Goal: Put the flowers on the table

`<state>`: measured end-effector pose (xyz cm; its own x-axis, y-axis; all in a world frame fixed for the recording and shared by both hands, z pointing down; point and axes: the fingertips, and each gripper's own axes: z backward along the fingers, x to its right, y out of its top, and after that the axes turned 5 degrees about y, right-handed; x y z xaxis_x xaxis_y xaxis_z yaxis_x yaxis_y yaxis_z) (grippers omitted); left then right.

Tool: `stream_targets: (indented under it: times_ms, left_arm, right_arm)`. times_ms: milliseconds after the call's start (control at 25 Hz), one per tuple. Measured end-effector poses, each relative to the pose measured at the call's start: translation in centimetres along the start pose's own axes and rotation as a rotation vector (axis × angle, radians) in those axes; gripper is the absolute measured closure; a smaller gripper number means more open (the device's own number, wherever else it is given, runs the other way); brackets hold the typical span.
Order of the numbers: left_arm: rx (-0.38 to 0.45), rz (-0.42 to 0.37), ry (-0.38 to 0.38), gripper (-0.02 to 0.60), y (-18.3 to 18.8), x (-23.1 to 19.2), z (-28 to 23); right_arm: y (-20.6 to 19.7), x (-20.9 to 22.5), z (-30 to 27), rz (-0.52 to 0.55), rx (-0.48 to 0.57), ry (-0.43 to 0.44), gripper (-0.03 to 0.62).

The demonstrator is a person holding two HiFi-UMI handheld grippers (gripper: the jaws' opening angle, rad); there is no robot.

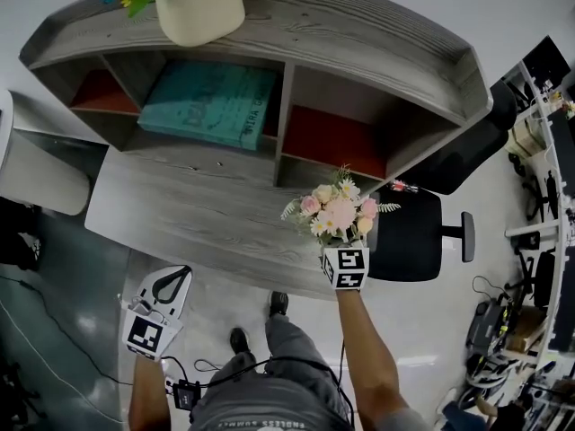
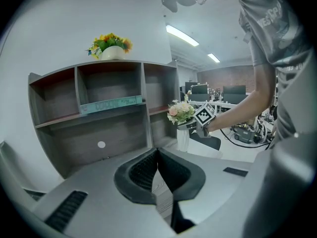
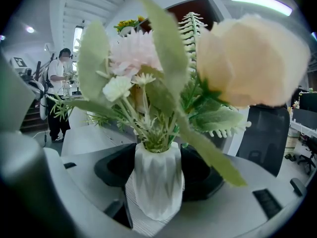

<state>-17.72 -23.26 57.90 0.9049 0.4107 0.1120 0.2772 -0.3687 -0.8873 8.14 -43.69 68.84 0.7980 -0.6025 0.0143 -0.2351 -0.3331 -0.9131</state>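
Shelf unit (image 1: 359, 34): stands along the table's (image 1: 180, 196) back edge, spanning it from left to right.
Pot (image 1: 199, 12): on top of the shelf unit, towards its left end.
Book (image 1: 211, 104): lies flat inside the middle compartment of the shelf unit.
Flowers (image 1: 337, 209): in a vase (image 3: 157, 180), over the table's front right corner; whether the vase touches the table cannot be told.
Right tool (image 1: 340, 248): at the front edge near the right corner, the vase between its jaws.
Left tool (image 1: 171, 281): before the front edge, left of the middle, over the floor (image 1: 422, 330).
Chair (image 1: 409, 236): on the floor, just beside the table's right edge.
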Motion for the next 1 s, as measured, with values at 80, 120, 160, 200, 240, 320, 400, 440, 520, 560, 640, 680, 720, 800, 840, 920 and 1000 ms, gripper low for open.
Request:
stream_targets:
  times_ms: [80, 120, 160, 200, 240, 320, 400, 440, 520, 560, 640, 680, 720, 800, 840, 920, 1000]
  left_arm:
    - [-0.003, 0.010, 0.003, 0.565, 0.1, 0.1, -0.1]
    - [-0.004, 0.009, 0.003, 0.565, 0.2, 0.1, -0.2]
    - [-0.005, 0.007, 0.002, 0.565, 0.2, 0.2, -0.2]
    - [-0.005, 0.003, 0.000, 0.565, 0.1, 0.3, -0.2]
    - [-0.004, -0.003, -0.001, 0.565, 0.1, 0.3, -0.2]
    - [0.000, -0.017, -0.005, 0.565, 0.1, 0.3, -0.2]
    - [0.003, -0.001, -0.002, 0.565, 0.3, 0.3, -0.1]
    - [0.005, 0.004, -0.002, 0.565, 0.3, 0.3, 0.0]
    - [0.008, 0.006, -0.002, 0.565, 0.5, 0.3, 0.2]
    - [0.010, 0.006, -0.002, 0.565, 0.5, 0.4, 0.3]
    - [0.013, -0.005, -0.006, 0.565, 0.6, 0.4, 0.5]
    - [0.014, -0.018, -0.009, 0.565, 0.6, 0.4, 0.7]
    - [0.016, -0.032, -0.013, 0.565, 0.5, 0.4, 0.8]
    - [0.020, -0.033, -0.013, 0.565, 0.6, 0.3, 1.0]
    - [0.022, -0.022, -0.010, 0.565, 0.7, 0.2, 1.2]
    - [0.029, -0.018, -0.006, 0.565, 0.9, 0.0, 1.5]
    - [0.034, -0.049, -0.009, 0.565, 0.8, -0.1, 2.0]
  right_arm:
    - [0.0, 0.2, 0.0, -0.003, 0.008, 0.000, 0.301]
    - [0.0, 0.3, 0.0, -0.004, 0.012, 0.000, 0.301]
    - [0.0, 0.3, 0.0, -0.005, 0.014, -0.001, 0.301]
    - [0.0, 0.4, 0.1, -0.006, 0.014, -0.003, 0.299]
    - [-0.1, 0.4, 0.1, -0.007, 0.013, -0.005, 0.299]
    - [-0.3, 0.5, 0.3, -0.010, 0.007, -0.008, 0.298]
    - [-0.6, 0.3, 0.4, -0.011, -0.005, -0.006, 0.295]
    - [-0.8, 0.3, 0.4, -0.010, -0.014, -0.004, 0.285]
    - [-1.0, 0.3, 0.4, -0.011, -0.028, -0.002, 0.270]
    - [-1.0, 0.3, 0.5, -0.012, -0.034, -0.002, 0.265]
    - [-1.2, 0.2, 0.7, -0.014, -0.048, -0.002, 0.258]
    - [-1.3, 0.1, 0.7, -0.014, -0.056, -0.002, 0.255]
    - [-1.4, 0.0, 0.8, -0.016, -0.064, -0.003, 0.248]
    - [-1.7, -0.2, 0.9, -0.022, -0.080, -0.006, 0.240]
    - [-1.8, -0.2, 1.0, -0.025, -0.089, -0.008, 0.237]
    - [-1.9, -0.4, 1.4, -0.034, -0.101, -0.013, 0.233]
    - [-2.0, -0.5, 1.9, -0.040, -0.106, -0.019, 0.233]
